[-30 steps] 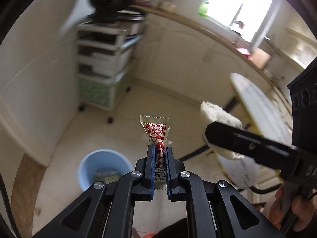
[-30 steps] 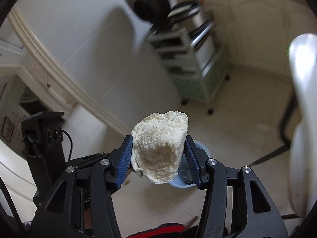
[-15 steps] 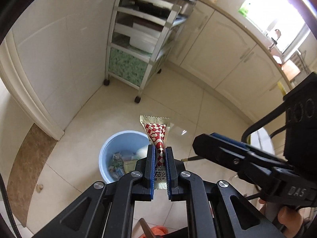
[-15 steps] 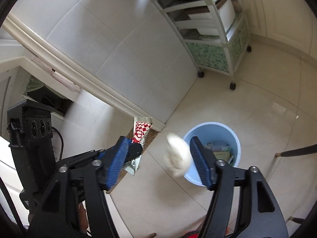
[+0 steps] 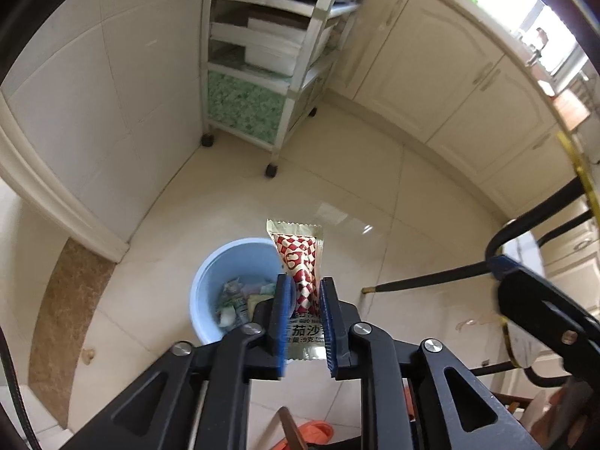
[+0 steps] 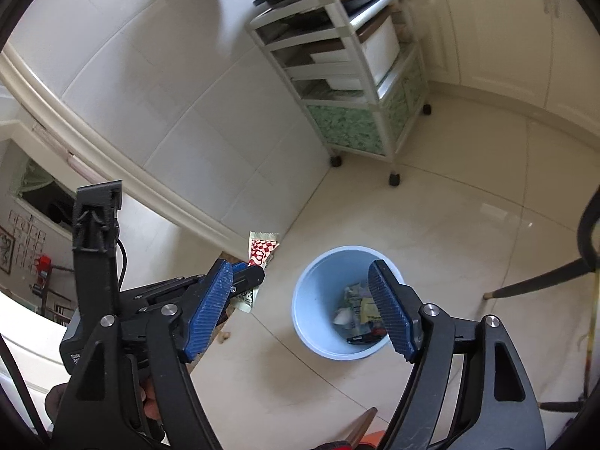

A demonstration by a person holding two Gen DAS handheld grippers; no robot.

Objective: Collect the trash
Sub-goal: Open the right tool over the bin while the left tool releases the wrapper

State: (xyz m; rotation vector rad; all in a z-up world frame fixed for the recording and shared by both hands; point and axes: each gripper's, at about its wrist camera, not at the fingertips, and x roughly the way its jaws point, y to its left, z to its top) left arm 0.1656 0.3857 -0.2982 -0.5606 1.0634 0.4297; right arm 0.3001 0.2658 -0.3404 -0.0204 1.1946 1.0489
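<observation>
My left gripper [image 5: 303,287] is shut on a red-and-white checked ketchup sachet [image 5: 300,258] and holds it upright above the floor, beside a light blue trash bin [image 5: 210,285] that holds several wrappers. My right gripper [image 6: 300,281] is open and empty above the same bin [image 6: 311,300]. In the right wrist view the left gripper and its sachet [image 6: 260,251] show to the left of the bin. In the left wrist view one right fingertip [image 5: 502,266] shows at the right.
A white wheeled shelf cart [image 5: 270,56] stands against the tiled wall behind the bin. Cream cabinets [image 5: 431,75] line the far side. Dark chair legs [image 5: 431,281] reach in from the right. An orange slipper [image 5: 315,435] lies on the floor near me.
My right gripper opened and the piece of bread dropped out towards the bin. Both grippers tilted down over the bin. The left gripper still holds the sachet.
</observation>
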